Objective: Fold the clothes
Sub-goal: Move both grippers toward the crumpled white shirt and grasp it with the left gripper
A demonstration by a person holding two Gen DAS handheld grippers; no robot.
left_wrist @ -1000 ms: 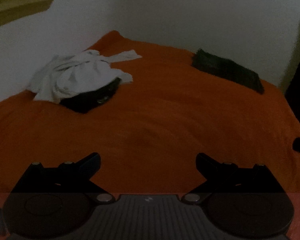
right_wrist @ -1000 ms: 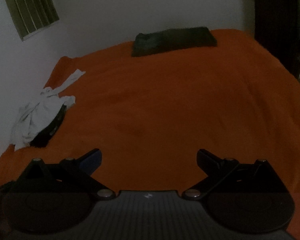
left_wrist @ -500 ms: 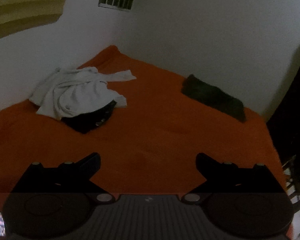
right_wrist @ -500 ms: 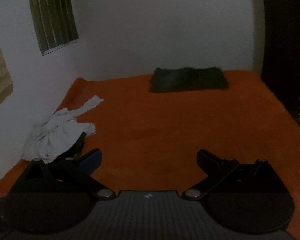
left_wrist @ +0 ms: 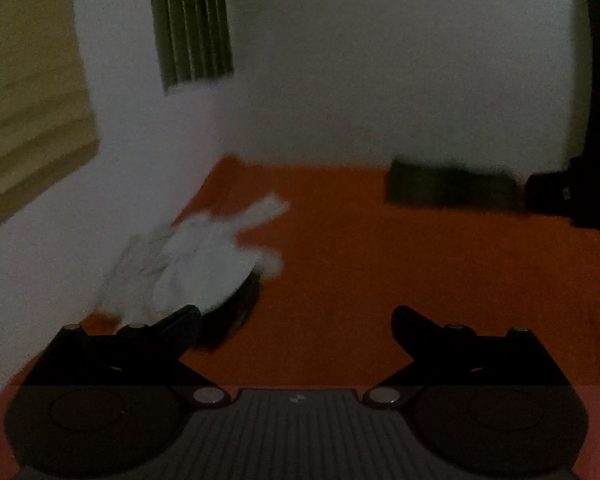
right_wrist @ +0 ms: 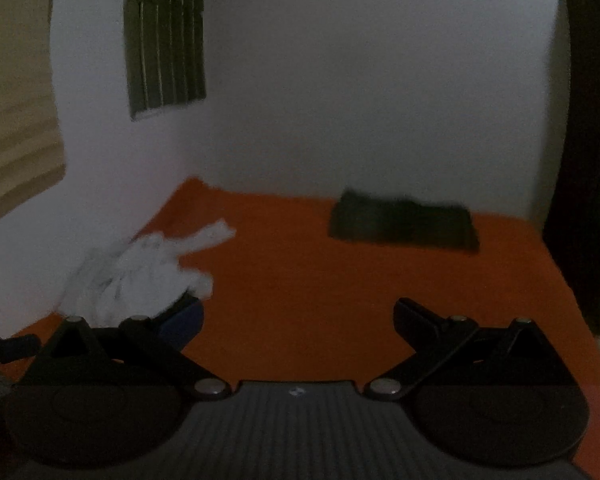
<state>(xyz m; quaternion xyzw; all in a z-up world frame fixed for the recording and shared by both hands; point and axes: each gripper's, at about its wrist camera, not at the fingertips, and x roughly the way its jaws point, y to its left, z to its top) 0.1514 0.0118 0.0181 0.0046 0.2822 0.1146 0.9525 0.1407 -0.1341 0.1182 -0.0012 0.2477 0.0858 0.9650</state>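
A crumpled white garment (left_wrist: 192, 264) lies on a dark garment (left_wrist: 240, 300) at the left side of the orange bed (left_wrist: 380, 280), close to the wall. The right wrist view shows the same white garment (right_wrist: 140, 272) at its left. A folded dark cloth (left_wrist: 448, 184) rests at the bed's far end, also seen as the dark cloth (right_wrist: 404, 224) from the right. My left gripper (left_wrist: 296, 320) is open and holds nothing, short of the pile. My right gripper (right_wrist: 298, 316) is open too, over bare orange cover.
White walls meet at the bed's far left corner. A barred vent (left_wrist: 192, 20) is high on the wall, with a tan blind (left_wrist: 24, 92) to its left. Dark furniture (right_wrist: 584, 160) stands along the bed's right side. The scene is dim and blurred.
Both grippers have tilted up and pulled back, so more wall and the vent show and the bed sits lower in view. Both stay open. The clothes have not moved.
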